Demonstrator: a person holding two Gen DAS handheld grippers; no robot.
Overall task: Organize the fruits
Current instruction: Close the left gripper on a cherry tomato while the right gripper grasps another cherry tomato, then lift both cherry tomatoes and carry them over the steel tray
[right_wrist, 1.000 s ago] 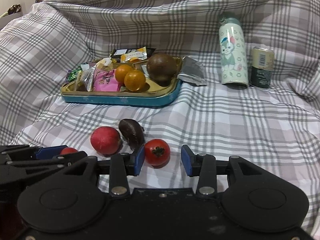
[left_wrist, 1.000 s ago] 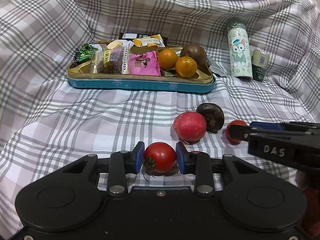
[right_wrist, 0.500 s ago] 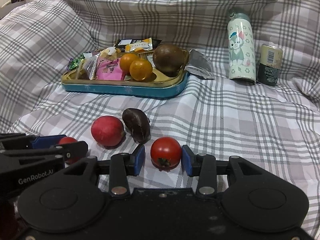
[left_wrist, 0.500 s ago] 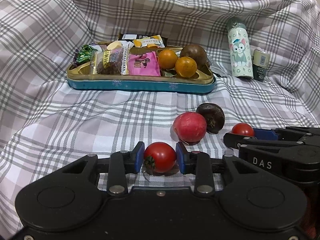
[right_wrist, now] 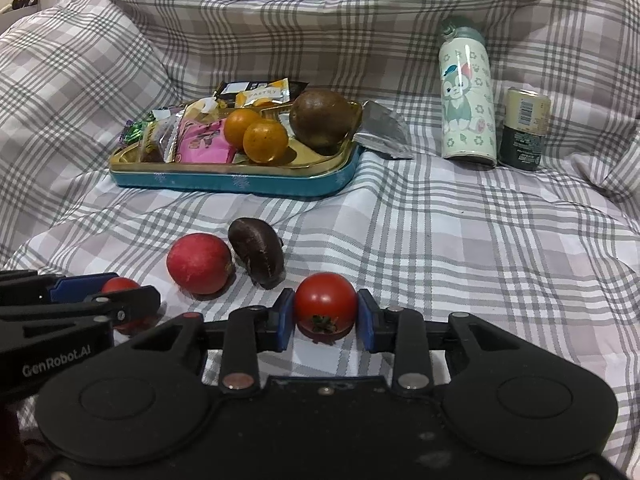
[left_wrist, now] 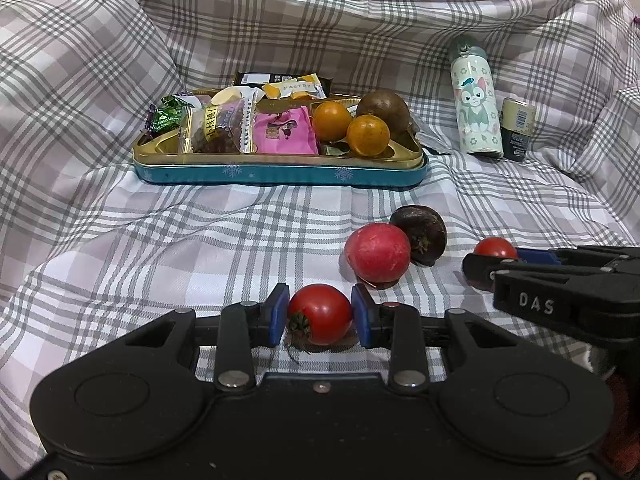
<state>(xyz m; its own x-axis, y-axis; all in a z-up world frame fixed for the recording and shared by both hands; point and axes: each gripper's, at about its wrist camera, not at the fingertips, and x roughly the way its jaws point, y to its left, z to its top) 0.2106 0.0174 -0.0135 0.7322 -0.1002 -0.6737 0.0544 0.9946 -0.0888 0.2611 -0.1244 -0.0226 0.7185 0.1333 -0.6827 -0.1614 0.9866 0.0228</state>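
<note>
Both grippers point downward over the checked cloth (left_wrist: 160,264): my left gripper (left_wrist: 320,314) clamps one tomato (left_wrist: 320,312), my right gripper (right_wrist: 325,312) has just closed on another tomato (right_wrist: 325,306) (near the red fruit (right_wrist: 199,263)).

Right claw (right_wrist: 325,314) just closed, pads pressing small red tomato (right_wrist: 325,301) on checked cloth (right_wrist: 460,248).

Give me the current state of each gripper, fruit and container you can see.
Left gripper: shut on a tomato.
Right gripper: jaws just closed onto the other tomato.
Red fruit: loose on the cloth.
Dark fruit: loose beside it.
Tray: holds oranges, brown fruit, snacks.
Bottle: upright, capped.
Can: upright.
</note>
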